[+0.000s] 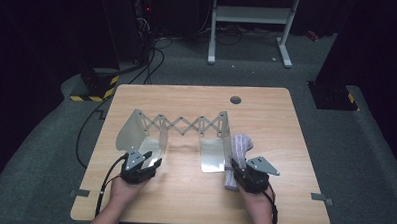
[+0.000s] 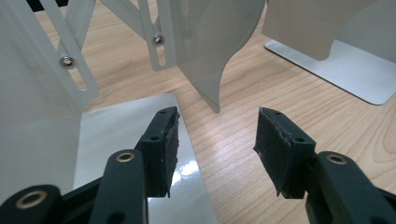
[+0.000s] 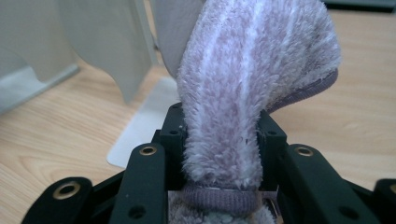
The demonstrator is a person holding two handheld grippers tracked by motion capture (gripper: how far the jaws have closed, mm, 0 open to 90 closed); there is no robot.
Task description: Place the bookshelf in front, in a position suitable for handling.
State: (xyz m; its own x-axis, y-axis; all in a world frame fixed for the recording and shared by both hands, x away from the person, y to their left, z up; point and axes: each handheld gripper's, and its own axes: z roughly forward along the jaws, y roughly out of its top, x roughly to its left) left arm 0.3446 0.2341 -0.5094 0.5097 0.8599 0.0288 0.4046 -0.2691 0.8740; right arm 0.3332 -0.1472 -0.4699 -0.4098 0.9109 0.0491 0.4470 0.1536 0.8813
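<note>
One fluffy sock (image 3: 252, 70), soft and limp, clamped mid-length in right gripper (image 3: 219, 140); left gripper (image 2: 217, 140) gapes empty beside rack (image 1: 181, 125). Grip bunched fabric.

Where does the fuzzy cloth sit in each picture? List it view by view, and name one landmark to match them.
High view: cloth right of centre, in the right claw, beside the rack's right plate.
Left gripper view: no cloth to point to here.
Right gripper view: cloth centre, rising from between the jaws.
Shared landmark: the white rack.
</note>
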